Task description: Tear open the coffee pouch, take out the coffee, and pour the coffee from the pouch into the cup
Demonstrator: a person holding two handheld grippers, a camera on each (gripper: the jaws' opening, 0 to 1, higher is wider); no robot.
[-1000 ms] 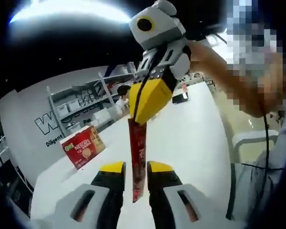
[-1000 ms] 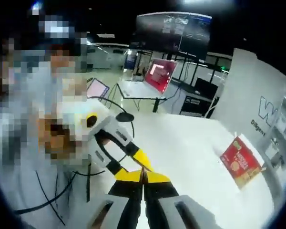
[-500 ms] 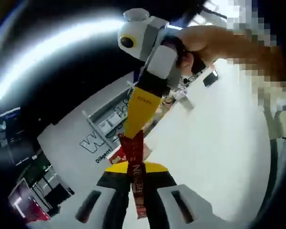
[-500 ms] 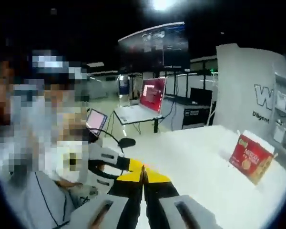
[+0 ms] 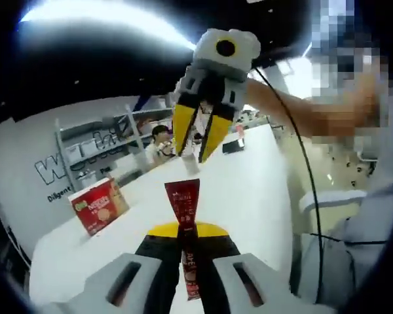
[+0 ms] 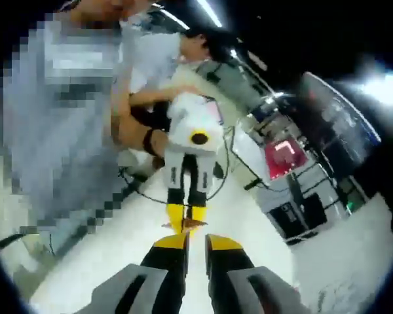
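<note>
We keep the left gripper fingers clamped low on the upright pouch over the counter, and bring the right gripper, fingers apart, squarely back onto its top edge.

Left gripper pinches red coffee pouch upright.

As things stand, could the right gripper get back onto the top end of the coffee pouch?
Probably yes. The right gripper hangs open just above the coffee pouch, which stands upright clamped in the left gripper, with nothing between the two.
</note>
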